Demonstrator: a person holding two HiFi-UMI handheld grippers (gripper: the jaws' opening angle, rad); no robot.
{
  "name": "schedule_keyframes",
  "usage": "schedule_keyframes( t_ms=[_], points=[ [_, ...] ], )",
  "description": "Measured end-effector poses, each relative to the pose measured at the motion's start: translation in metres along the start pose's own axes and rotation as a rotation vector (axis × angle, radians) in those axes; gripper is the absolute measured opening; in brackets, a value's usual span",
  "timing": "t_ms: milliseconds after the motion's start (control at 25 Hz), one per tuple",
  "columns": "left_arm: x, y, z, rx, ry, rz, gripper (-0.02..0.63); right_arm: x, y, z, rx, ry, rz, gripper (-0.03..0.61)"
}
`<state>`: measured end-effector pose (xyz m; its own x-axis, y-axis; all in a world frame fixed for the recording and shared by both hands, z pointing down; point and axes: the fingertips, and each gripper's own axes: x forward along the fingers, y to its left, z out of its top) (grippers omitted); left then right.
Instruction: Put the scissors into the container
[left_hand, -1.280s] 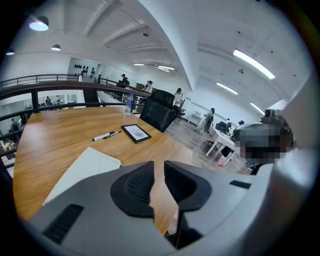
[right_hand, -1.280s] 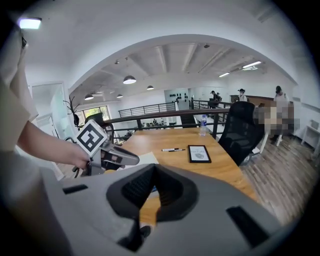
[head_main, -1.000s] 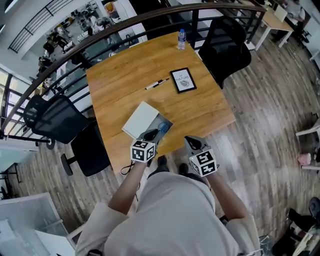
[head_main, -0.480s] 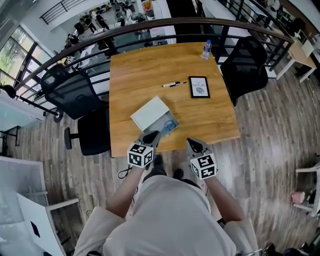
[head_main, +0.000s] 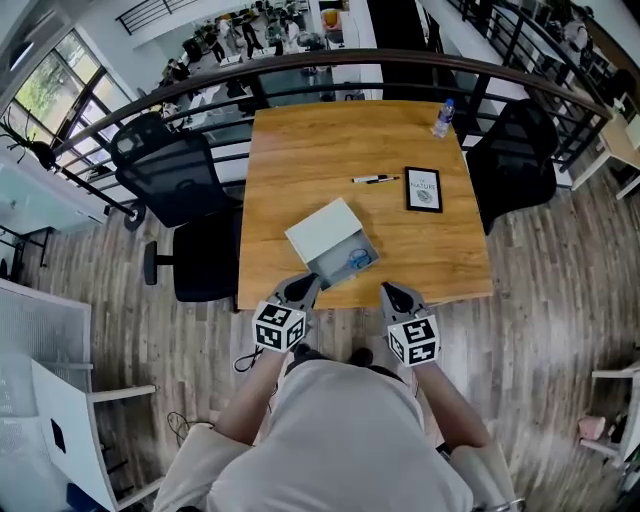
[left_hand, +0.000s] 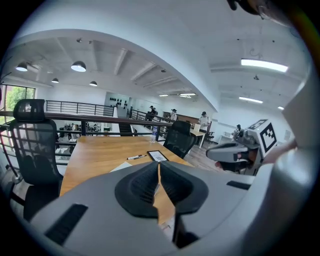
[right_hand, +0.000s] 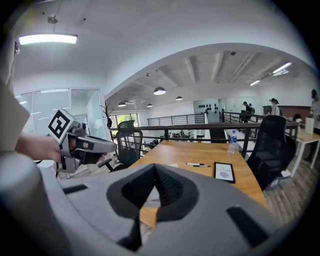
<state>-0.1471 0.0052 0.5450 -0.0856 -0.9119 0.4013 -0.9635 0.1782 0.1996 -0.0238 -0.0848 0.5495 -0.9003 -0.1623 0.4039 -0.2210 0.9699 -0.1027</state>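
Left gripper (head_main: 303, 286): jaws were closing, all but together, nothing between them. Right gripper (head_main: 392, 293): jaws stood together, empty, and both grippers hung just off the near edge of the table (head_main: 300, 160), touching nothing on it. Just beyond them the blue-handled scissors (head_main: 358, 261) lay inside the clear container (head_main: 330, 270) near that edge, with a white lid (head_main: 323, 228) against its far-left side. Farther out a pen (head_main: 375, 179) and a book (head_main: 423, 189) lay near each other, and a bottle (head_main: 443, 118) stood at the far right corner.
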Motion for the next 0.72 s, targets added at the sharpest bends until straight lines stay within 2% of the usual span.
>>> schedule_keyframes(
  t_ms=[240, 560, 720],
  points=[
    [-0.031, 0.026, 0.008, 0.049, -0.021, 0.011, -0.006, 0.01, 0.016, 0.015, -0.012, -0.021, -0.021, 0.002],
    [-0.061, 0.065, 0.029, 0.071, -0.07, -0.014, -0.006, 0.026, 0.038, 0.058, -0.042, -0.1, -0.08, 0.002],
    [-0.067, 0.082, 0.038, 0.071, -0.083, -0.021, -0.007, 0.032, 0.042, 0.069, -0.051, -0.107, -0.104, 0.002]
  ],
)
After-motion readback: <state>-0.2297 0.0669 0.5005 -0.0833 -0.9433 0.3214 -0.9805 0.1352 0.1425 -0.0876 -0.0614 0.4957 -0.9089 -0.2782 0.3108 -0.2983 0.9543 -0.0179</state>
